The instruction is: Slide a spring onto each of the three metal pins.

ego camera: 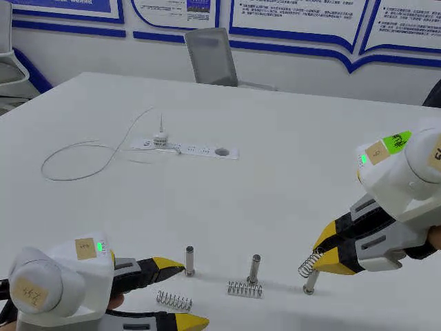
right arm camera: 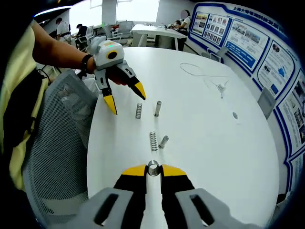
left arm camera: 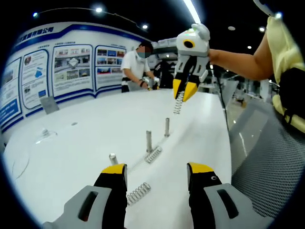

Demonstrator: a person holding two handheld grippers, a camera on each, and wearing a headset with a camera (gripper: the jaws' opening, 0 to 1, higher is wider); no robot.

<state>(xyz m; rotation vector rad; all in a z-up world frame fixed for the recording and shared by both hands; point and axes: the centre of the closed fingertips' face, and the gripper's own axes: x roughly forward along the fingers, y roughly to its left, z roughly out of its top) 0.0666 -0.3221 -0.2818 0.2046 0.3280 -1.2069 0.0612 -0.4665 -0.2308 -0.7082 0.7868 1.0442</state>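
Three short metal pins stand upright near the table's front edge: left pin [ego camera: 189, 261], middle pin [ego camera: 254, 268], right pin [ego camera: 311, 281]. My right gripper [ego camera: 321, 254] is shut on a spring [ego camera: 310, 263], which hangs tilted just above the right pin. In the right gripper view this spring [right arm camera: 153, 168] sits end-on between the shut jaws. A second spring [ego camera: 244, 289] lies flat by the middle pin. The third spring [ego camera: 173, 300] lies between the spread jaws of my open left gripper [ego camera: 182, 294], near the left pin. It lies close to one jaw, untouched [left arm camera: 138, 192].
A white cable [ego camera: 83, 155] loops across the far left of the white table [ego camera: 289, 186]. A flat white strip [ego camera: 189, 148] with a small upright part lies mid-table. A grey chair [ego camera: 210, 55] stands at the far edge. Another person [left arm camera: 133, 67] stands beyond the table.
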